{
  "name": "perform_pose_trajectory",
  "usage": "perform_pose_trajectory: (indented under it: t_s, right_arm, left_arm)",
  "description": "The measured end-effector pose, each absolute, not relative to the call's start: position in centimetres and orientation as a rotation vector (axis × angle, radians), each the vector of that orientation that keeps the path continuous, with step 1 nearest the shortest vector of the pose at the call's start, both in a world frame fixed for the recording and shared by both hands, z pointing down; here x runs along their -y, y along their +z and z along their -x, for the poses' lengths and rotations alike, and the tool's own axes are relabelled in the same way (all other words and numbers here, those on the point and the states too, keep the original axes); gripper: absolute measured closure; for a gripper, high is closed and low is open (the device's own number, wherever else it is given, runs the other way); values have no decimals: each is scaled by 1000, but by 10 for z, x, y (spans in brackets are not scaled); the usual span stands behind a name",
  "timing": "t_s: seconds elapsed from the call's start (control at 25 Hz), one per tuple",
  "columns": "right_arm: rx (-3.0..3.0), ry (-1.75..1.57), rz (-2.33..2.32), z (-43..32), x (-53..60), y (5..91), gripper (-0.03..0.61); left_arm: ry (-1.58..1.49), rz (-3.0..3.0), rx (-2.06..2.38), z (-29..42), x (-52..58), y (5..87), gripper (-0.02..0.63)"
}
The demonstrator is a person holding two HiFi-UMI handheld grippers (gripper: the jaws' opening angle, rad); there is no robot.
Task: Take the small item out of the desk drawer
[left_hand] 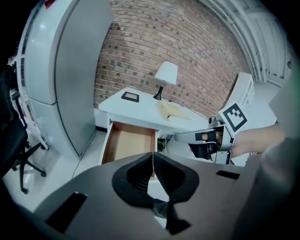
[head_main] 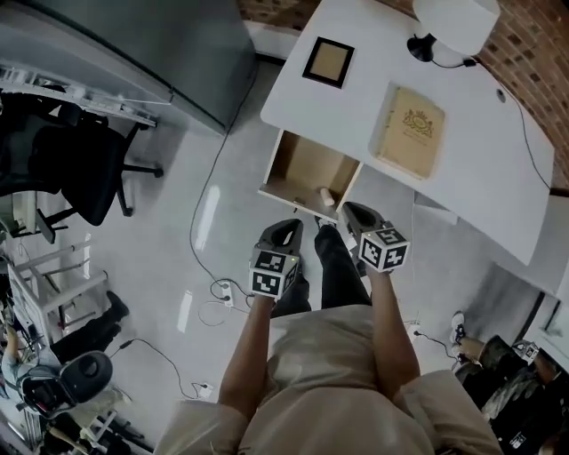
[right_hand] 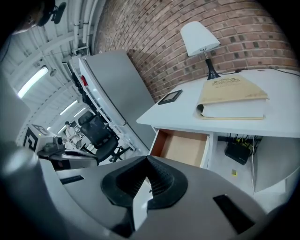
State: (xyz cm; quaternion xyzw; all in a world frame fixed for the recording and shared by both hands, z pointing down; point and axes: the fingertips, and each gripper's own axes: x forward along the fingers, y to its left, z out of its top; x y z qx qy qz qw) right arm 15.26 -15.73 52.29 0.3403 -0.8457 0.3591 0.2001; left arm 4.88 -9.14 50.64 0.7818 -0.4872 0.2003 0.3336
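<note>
Item [head_main: 326,196], small and white, lies on the drawer floor near the front right corner, seen from the head view. Nothing is touching it.

Drawer [head_main: 307,171] is pulled open from the white bench [head_main: 480,169], with a tan wooden inside. Neither gripper view shows the item inside it.

Left gripper [left_hand: 153,159]: fingers together, nothing between them. It is held over the floor in front of the drawer.

Right gripper [right_hand: 147,164]: fingers together, nothing in them. In the head view it sits just beside the drawer's front right corner. Height above the drawer can't be judged.

On the bench top:
- a tan book [head_main: 408,131] lying flat, right of the drawer
- a dark-framed picture [head_main: 328,62] lying flat, toward the far left edge
- a white-shaded lamp [head_main: 453,25] at the back, by the brick wall [right_hand: 154,42]

Further out:
- a tall grey cabinet [head_main: 151,44] left of the bench
- a black office chair [head_main: 89,169] beyond it
- a cable [head_main: 216,298] trailing over the pale floor
</note>
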Motion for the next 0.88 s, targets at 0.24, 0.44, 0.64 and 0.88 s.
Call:
perform_pose_trajectory:
  t_s: [0.24, 0.44, 0.64, 0.88]
  right_arm:
    - [2298, 1023, -874, -167, 156, 573, 554]
    - [2214, 1029, -743, -168, 150, 627, 554]
    - [2137, 876, -528, -155, 162, 680, 553]
    - [2033, 695, -339, -124, 175, 715, 552]
  left_arm:
    - [553, -2044, 1230, -69, 112, 546, 592]
    - [570, -2012, 1247, -67, 110, 584, 592]
    - [539, -1976, 1285, -63, 111, 613, 592]
    - [472, -1952, 1349, -49, 106, 623, 592]
